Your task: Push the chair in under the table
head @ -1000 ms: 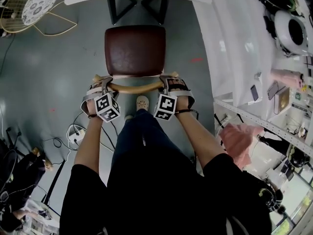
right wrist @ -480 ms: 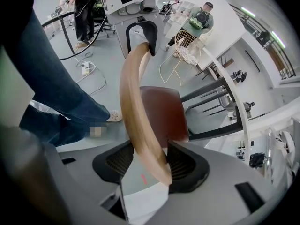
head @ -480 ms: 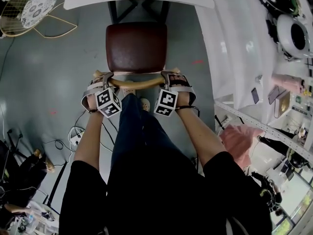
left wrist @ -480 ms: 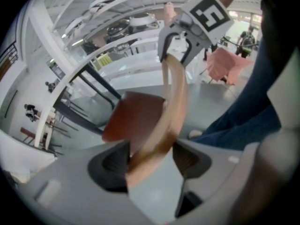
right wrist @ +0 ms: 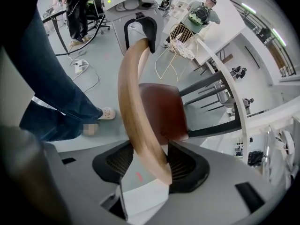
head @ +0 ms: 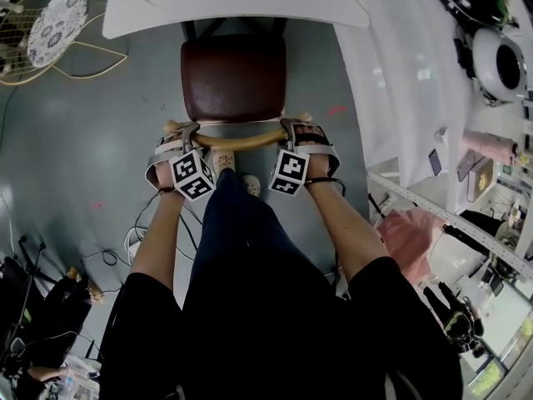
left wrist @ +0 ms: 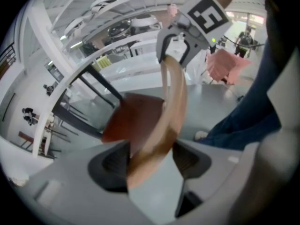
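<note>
The white table [head: 241, 2] spans the top of the head view, and the chair [head: 233, 77] stands on the grey floor [head: 92, 140] just before it, with its dark red seat close to the table's edge but almost wholly out from under it. The chair's curved wooden back rail [head: 237, 138] runs across between the seat and the person's legs. The left gripper [head: 185, 136] is clamped on the rail near its left end and the right gripper [head: 291, 132] near its right end. Each gripper view shows the jaws closed against the wood, with the rail passing between them. With its slim frame, the chair is probably light and stiff and should slide on the smooth floor without lifting. The rail, held at both ends, looks like the right place to push evenly, though rounded wood could slip in the jaws. The chair's legs are hidden beneath the seat, and whether the dark bars [head: 193, 30] beyond it belong to table or chair cannot be told
</note>
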`<action>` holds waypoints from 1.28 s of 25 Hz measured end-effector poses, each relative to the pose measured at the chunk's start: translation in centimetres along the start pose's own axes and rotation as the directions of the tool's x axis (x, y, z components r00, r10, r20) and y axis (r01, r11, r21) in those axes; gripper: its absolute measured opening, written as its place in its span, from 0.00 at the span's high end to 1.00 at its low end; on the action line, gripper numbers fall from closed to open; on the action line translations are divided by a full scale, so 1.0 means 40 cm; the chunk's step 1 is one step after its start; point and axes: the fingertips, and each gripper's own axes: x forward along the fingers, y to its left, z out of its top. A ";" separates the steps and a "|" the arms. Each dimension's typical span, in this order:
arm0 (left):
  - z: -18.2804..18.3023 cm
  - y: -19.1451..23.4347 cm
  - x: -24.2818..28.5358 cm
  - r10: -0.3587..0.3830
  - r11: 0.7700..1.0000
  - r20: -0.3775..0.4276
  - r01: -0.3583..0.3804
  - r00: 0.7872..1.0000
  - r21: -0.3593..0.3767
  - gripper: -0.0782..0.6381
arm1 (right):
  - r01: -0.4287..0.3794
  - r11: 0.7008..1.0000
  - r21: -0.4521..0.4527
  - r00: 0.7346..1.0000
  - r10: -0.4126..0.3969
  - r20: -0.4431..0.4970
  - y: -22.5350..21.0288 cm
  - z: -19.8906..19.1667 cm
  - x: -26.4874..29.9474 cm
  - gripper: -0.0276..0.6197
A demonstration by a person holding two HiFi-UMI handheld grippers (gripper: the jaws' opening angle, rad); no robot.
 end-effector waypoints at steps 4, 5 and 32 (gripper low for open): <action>0.010 0.045 0.015 -0.001 1.000 0.002 0.001 1.000 0.009 0.49 | -0.001 1.000 0.011 1.000 0.001 -0.020 -0.043 0.000 0.018 0.63; 0.012 0.055 0.018 -0.002 1.000 0.001 0.002 1.000 0.011 0.49 | -0.002 1.000 0.014 1.000 0.003 -0.024 -0.052 0.000 0.022 0.63; 0.039 0.225 0.072 0.012 0.999 0.000 -0.012 1.000 0.040 0.49 | -0.014 1.000 0.020 0.996 0.016 -0.091 -0.212 0.008 0.097 0.63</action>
